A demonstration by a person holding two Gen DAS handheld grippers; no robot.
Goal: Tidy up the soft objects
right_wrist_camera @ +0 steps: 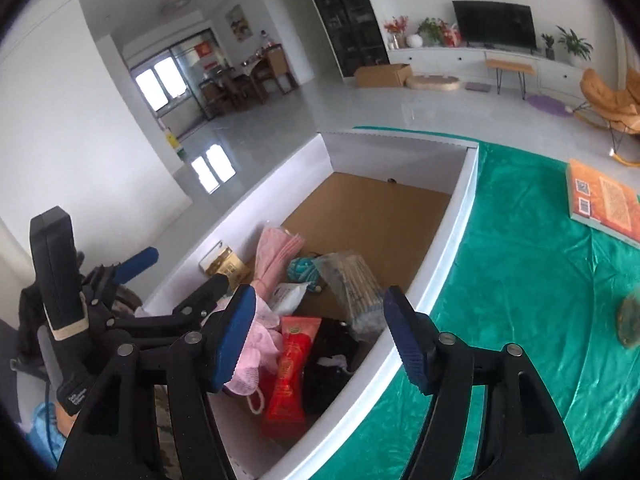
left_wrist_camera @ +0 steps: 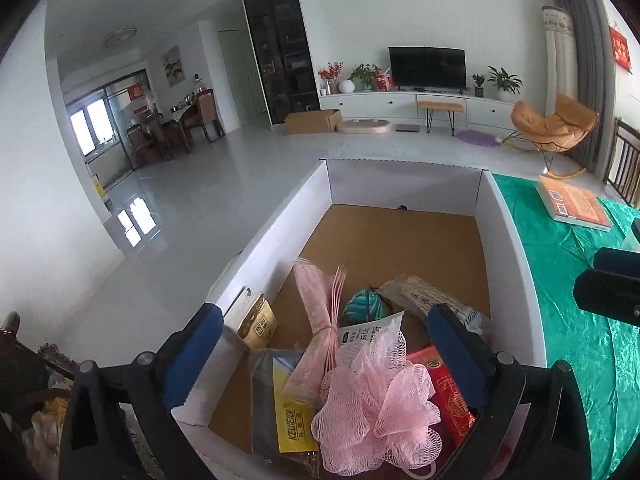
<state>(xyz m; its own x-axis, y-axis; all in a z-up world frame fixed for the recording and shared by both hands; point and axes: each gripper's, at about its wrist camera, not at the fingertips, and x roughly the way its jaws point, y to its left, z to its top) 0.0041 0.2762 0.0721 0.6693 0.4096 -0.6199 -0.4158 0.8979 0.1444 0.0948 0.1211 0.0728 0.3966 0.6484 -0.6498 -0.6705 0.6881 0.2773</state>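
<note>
A white cardboard box (left_wrist_camera: 512,216) with a brown floor sits on a green cloth and holds several items at its near end. A pink mesh bath sponge (left_wrist_camera: 376,400) lies on top, beside a pink rolled cloth (left_wrist_camera: 316,308), a teal yarn ball (left_wrist_camera: 365,305) and a red packet (left_wrist_camera: 452,396). My left gripper (left_wrist_camera: 324,344) is open, its jaws either side of the sponge, above it. My right gripper (right_wrist_camera: 320,332) is open over the box's near right part, above the red packet (right_wrist_camera: 290,376) and a black cloth (right_wrist_camera: 328,364). The sponge (right_wrist_camera: 256,344) shows there too.
A gold box (left_wrist_camera: 256,320), a yellow-labelled bag (left_wrist_camera: 284,404) and a clear packet of sticks (right_wrist_camera: 356,284) also lie in the box. An orange book (right_wrist_camera: 608,204) and a greenish object (right_wrist_camera: 630,320) lie on the green cloth (right_wrist_camera: 520,280) to the right. The left gripper's body (right_wrist_camera: 80,304) is close on the left.
</note>
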